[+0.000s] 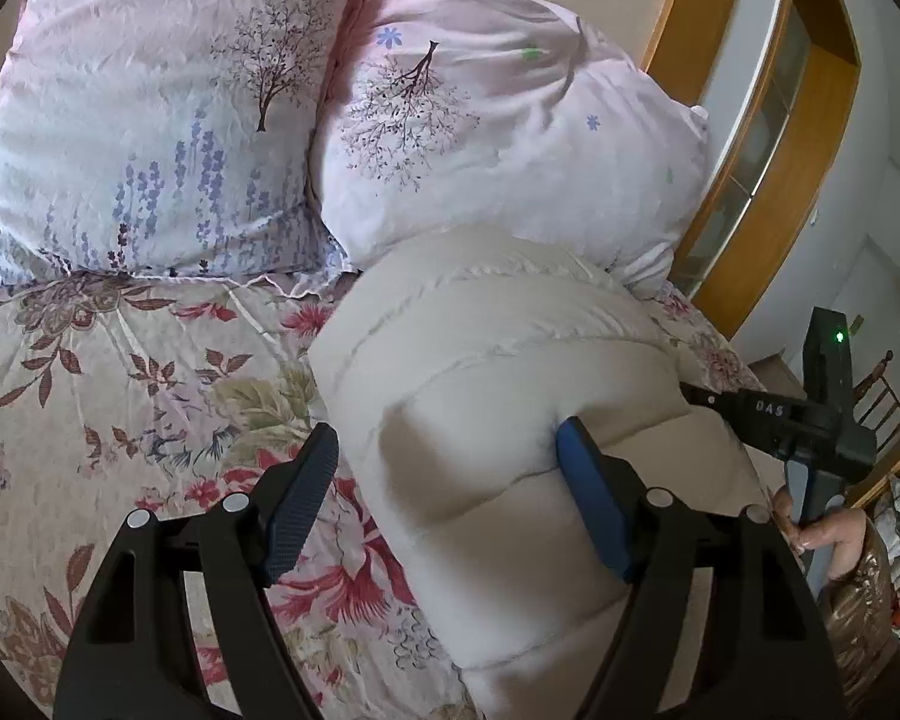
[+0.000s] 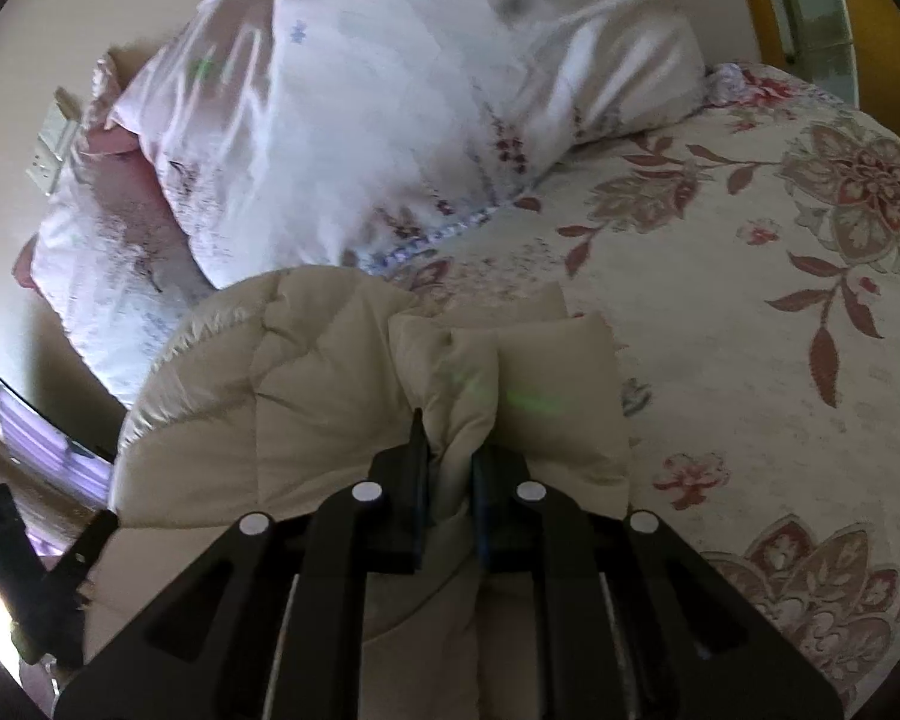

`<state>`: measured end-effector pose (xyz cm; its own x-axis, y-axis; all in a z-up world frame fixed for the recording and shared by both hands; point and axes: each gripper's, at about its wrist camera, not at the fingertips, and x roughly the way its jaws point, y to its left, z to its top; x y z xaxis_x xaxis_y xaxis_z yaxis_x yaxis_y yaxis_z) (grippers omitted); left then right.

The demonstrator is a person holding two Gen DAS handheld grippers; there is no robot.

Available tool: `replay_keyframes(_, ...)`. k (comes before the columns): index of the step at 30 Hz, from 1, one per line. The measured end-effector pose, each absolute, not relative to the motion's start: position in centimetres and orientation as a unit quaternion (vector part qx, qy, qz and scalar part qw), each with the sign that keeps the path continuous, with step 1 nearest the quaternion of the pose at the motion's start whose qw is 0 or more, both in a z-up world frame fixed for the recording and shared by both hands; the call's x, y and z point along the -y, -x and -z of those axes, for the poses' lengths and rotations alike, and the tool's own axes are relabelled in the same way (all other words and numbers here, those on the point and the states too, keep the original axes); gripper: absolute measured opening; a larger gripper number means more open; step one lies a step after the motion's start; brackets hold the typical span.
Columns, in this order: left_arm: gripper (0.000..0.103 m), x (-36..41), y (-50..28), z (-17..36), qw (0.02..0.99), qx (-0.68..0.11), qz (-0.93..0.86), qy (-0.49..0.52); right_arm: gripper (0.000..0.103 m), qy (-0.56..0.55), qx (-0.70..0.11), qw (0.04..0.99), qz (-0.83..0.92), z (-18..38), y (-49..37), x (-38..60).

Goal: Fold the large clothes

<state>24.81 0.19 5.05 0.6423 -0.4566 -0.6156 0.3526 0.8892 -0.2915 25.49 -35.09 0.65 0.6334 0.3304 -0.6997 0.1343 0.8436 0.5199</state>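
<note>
Two pillows (image 1: 168, 120) bound the far edge; bare floral bedspread (image 1: 120, 372) lies left of the beige puffer jacket (image 1: 498, 372). Left gripper (image 1: 444, 498) spread, its right finger denting the jacket; right gripper (image 2: 447, 480) pinching a jacket fold.

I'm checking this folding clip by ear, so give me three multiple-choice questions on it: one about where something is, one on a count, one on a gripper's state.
1. Where does the beige puffer jacket lie?
A. on the floral bedspread
B. on a wooden chair
C. on the floor

2. How many pillows stand behind it?
A. one
B. two
C. four

3. What is the right gripper doing?
A. wide open over the bed
B. holding a pillow
C. pinching jacket fabric

Answers: 1 A, floral quilt shows around the jacket. 2 B, two pink printed pillows side by side. 3 C, fabric bunches between its nearly closed fingers.
</note>
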Motion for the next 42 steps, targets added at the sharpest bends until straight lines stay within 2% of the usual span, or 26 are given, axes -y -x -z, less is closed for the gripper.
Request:
replay_keyframes(7, 0.078, 1.2, -26.2, -2.6, 0.887, -0.391, 0.238, 0.066, 0.013, -0.265, -0.438, 0.858, -0.031, 0.8, -25.7, 35.7)
replay_keyframes(21, 0.088, 2.6, -28.3, 0.2, 0.866, -0.425, 0.252, 0.075, 0.015, -0.289, -0.451, 0.844, -0.021, 2.3, -25.8, 37.2)
replay_keyframes(22, 0.088, 2.5, -28.3, 0.3, 0.865, -0.427, 0.252, 0.078, 0.018, -0.292, -0.452, 0.843, -0.025, 2.2, -25.7, 37.3)
replay_keyframes(24, 0.088, 2.3, -28.3, 0.2, 0.862, -0.43, 0.254, 0.081, 0.031, -0.309, -0.45, 0.837, -0.031, 1.5, -25.1, 38.1)
replay_keyframes(26, 0.088, 2.1, -28.3, 0.2, 0.861, -0.432, 0.256, 0.085, 0.048, -0.342, -0.435, 0.832, -0.044, 0.7, -23.9, 39.2)
replay_keyframes(29, 0.088, 1.9, -28.2, 0.1, 0.86, -0.434, 0.255, 0.086, 0.06, -0.382, -0.415, 0.822, -0.08, -0.3, -22.0, 40.3)
replay_keyframes(31, 0.088, 2.0, -28.2, 0.1, 0.861, -0.434, 0.253, 0.084, 0.062, -0.382, -0.412, 0.821, -0.103, -0.8, -21.0, 40.0)
replay_keyframes(33, 0.088, 2.0, -28.1, 0.1, 0.863, -0.433, 0.248, 0.081, 0.059, -0.364, -0.424, 0.821, -0.117, -0.9, -20.7, 38.9)
replay_keyframes(34, 0.088, 2.0, -28.0, 0.1, 0.864, -0.433, 0.246, 0.08, 0.041, -0.344, -0.436, 0.823, -0.114, -0.6, -20.8, 38.1)
replay_keyframes(35, 0.088, 2.1, -28.0, 0.0, 0.865, -0.432, 0.243, 0.077, 0.028, -0.326, -0.449, 0.825, -0.105, -0.2, -21.0, 37.4)
replay_keyframes(38, 0.088, 2.3, -27.7, -0.1, 0.871, -0.426, 0.234, 0.065, 0.019, -0.321, -0.455, 0.827, -0.077, 0.5, -21.0, 37.3)
replay_keyframes(42, 0.088, 2.8, -27.3, -0.2, 0.878, -0.419, 0.227, 0.052, 0.017, -0.306, -0.464, 0.83, -0.043, 1.7, -21.2, 37.0)
